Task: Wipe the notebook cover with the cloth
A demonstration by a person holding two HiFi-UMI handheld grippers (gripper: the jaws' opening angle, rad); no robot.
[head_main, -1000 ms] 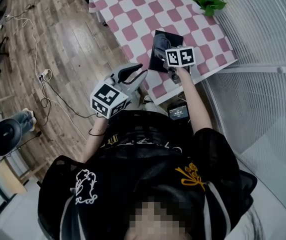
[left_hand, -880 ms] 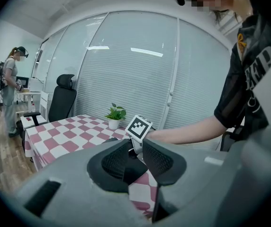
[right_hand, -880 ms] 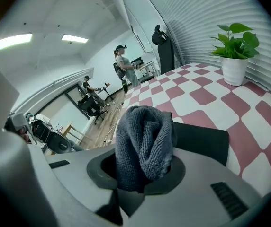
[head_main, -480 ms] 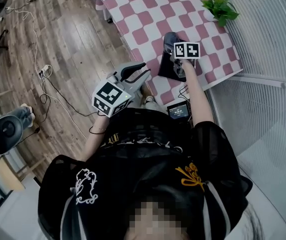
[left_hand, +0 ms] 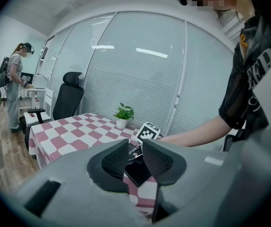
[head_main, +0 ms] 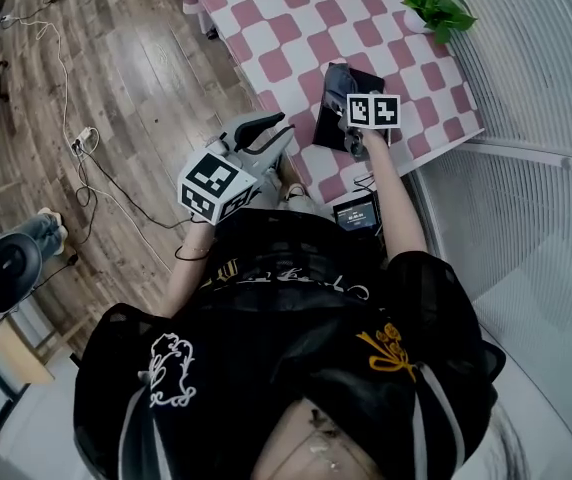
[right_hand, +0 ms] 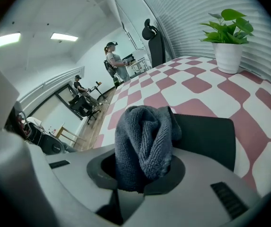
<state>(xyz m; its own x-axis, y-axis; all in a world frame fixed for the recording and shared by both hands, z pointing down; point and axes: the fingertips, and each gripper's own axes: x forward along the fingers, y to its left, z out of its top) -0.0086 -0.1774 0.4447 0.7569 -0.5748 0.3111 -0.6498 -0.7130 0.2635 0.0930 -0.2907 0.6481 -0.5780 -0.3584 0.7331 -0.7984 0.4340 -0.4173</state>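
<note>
Right gripper (right_hand: 142, 171): jaws clamped on the folded grey cloth (right_hand: 145, 136), its bulge projecting ahead for wiping. The black notebook (right_hand: 204, 134) lies just beyond the jaws on the checked tabletop (right_hand: 192, 86). Left gripper (left_hand: 135, 162): jaws narrowly parted, empty, evidently in reserve.

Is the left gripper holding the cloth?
No, the left gripper has nothing between its jaws; the gray cloth sits clamped in the right gripper.

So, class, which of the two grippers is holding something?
The right gripper: its jaws are shut on the folded grey terry cloth over the black notebook. The left gripper holds nothing, its jaws slightly apart.
</note>
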